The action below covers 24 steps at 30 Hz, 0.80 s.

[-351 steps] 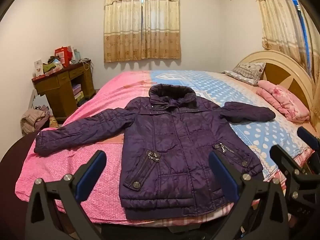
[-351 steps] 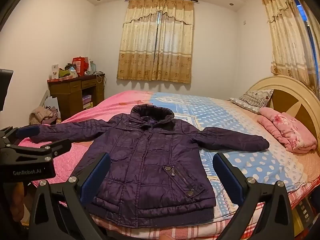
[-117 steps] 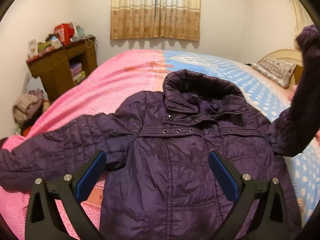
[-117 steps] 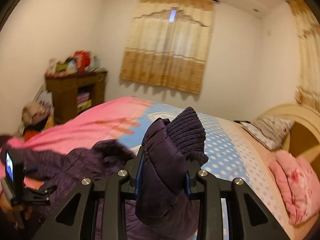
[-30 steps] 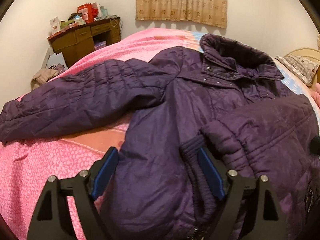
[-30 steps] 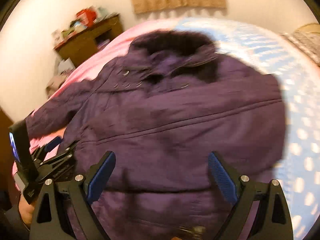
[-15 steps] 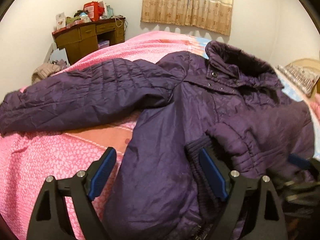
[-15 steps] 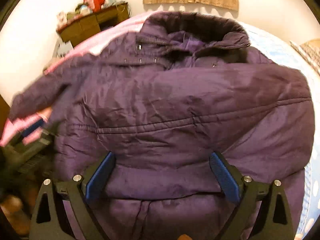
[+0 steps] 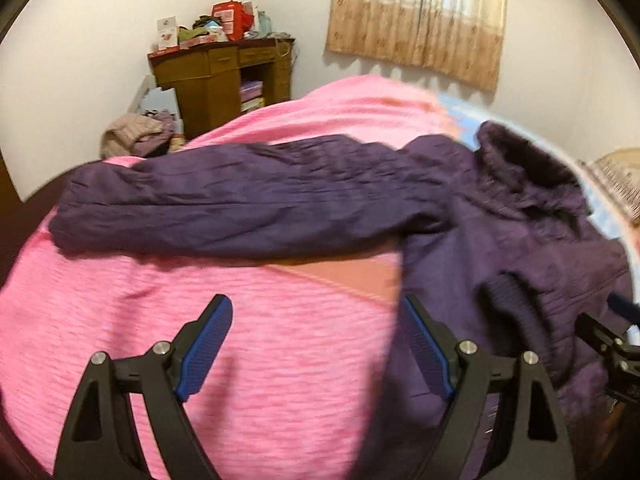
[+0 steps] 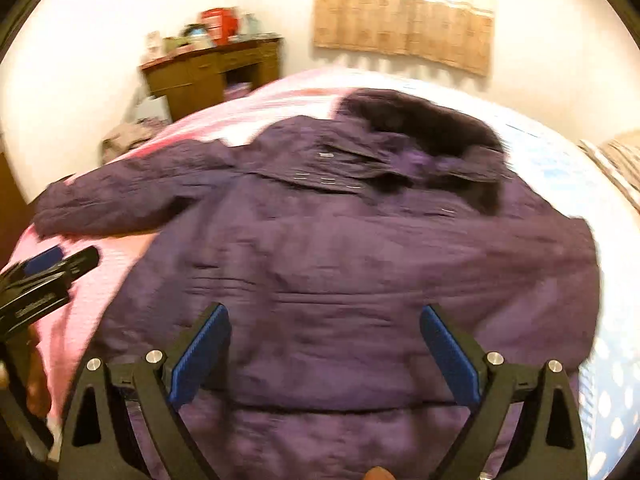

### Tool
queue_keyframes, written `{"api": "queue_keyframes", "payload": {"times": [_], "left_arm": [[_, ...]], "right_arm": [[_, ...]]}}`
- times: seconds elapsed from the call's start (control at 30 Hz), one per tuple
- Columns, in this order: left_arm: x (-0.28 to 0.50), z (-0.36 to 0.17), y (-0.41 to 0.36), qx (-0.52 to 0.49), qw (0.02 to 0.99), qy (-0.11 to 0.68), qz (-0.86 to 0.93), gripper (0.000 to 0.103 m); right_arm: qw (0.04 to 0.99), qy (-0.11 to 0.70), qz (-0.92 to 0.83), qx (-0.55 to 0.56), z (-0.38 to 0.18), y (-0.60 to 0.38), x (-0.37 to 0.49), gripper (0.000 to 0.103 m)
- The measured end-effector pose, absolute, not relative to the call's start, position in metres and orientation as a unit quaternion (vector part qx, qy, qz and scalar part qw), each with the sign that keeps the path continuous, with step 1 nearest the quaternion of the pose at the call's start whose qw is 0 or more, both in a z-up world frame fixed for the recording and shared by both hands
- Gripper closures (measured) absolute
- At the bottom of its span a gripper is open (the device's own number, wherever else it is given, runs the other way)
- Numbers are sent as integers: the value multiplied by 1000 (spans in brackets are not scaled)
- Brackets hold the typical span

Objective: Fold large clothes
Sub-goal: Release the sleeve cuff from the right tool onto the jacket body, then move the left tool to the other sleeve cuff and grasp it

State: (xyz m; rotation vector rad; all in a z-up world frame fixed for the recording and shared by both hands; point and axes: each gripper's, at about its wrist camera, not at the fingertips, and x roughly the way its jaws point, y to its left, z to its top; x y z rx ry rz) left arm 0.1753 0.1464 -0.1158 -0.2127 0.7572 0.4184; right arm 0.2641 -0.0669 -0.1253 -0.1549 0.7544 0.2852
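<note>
The purple jacket (image 10: 340, 248) lies spread on the bed (image 9: 260, 360). The right tongs (image 10: 324, 348) gape wide and empty above its middle; the left tongs (image 9: 316, 344), equally wide and empty, hang over pink bedding just beside its side edge, below the outstretched sleeve (image 9: 240, 200).

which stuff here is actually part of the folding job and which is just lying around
Job: purple jacket, its outstretched sleeve, the bed it lies on, left gripper, right gripper.

Lying about: wooden desk, clothes heap on the floor, curtains.
</note>
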Motion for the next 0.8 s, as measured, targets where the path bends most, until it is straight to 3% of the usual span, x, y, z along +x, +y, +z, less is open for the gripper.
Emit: {"api": "queue_keyframes", "payload": {"times": [0.47, 0.8], "left_arm": [[145, -121, 233, -131, 875, 368, 285, 16], [116, -114, 330, -253, 837, 335, 352, 16]], "right_arm": [[899, 387, 190, -80, -161, -41, 271, 6], [906, 370, 182, -92, -165, -39, 263, 5]]}}
